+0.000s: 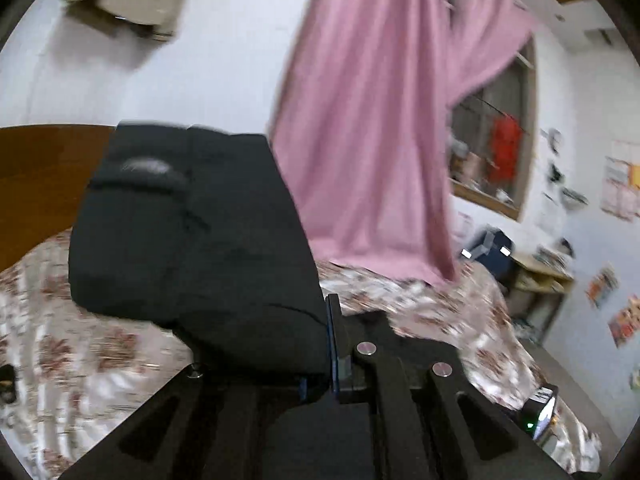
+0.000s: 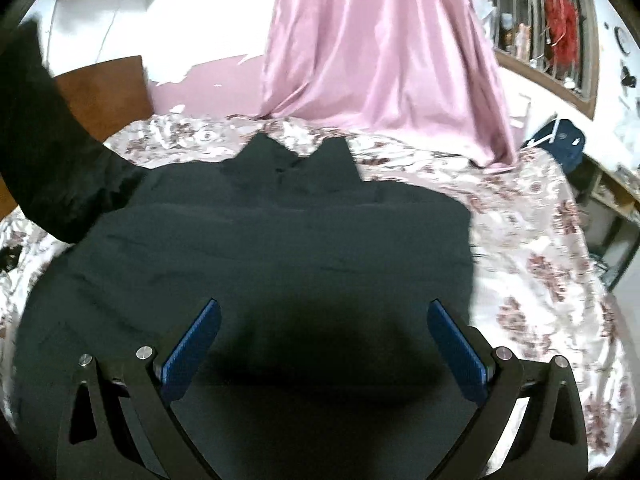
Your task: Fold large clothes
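Note:
A large black shirt [image 2: 280, 240] lies spread on the floral bedspread [image 2: 540, 260], its collar [image 2: 300, 160] pointing away from me. My right gripper [image 2: 324, 312] hovers open above the shirt's near part, and nothing sits between its blue pads [image 2: 192, 348]. One black sleeve [image 2: 44, 152] rises off the bed at the left edge of the right wrist view. In the left wrist view that sleeve's cuff end [image 1: 192, 232] hangs lifted above the bed, with my left gripper [image 1: 334, 320] shut on its fabric.
A pink curtain [image 2: 380, 48] hangs down onto the far side of the bed. A brown wooden headboard [image 1: 40, 184] stands at the left. A window [image 2: 552, 28] with a red item, a dark bag [image 2: 560, 140] and a small table [image 1: 540, 272] are at the right.

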A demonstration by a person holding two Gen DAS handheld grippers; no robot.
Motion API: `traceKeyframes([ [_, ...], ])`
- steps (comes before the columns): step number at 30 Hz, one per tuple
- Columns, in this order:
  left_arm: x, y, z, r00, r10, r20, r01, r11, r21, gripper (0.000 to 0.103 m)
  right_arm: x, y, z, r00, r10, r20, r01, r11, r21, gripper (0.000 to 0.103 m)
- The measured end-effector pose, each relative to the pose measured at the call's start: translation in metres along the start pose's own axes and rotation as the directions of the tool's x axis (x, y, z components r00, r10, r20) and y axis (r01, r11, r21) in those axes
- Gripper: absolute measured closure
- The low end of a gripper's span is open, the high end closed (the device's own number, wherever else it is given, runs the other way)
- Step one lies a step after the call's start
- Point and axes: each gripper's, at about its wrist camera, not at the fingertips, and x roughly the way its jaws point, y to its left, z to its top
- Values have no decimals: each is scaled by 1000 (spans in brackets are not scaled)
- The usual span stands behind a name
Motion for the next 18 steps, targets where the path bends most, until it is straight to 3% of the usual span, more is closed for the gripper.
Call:
traceKeyframes([
  [3,21,-36,-11,996,-73,-49,75,996,41,96,-7,-22,-7,999,-29,-15,29,1000,3,2],
  [7,55,-71,-39,975,-161,-155,170,984,50,96,-19,-56,-16,996,-78,-29,79,997,3,2],
  [12,91,-105,-96,930,-180,-320,206,978,47,96,-23,-86,-19,994,-99,-51,102,994,45,2],
  [18,113,-113,-145,878,-170,-448,216,975,53,95,-14,-99,-21,995,-73,-67,80,991,104,2],
])
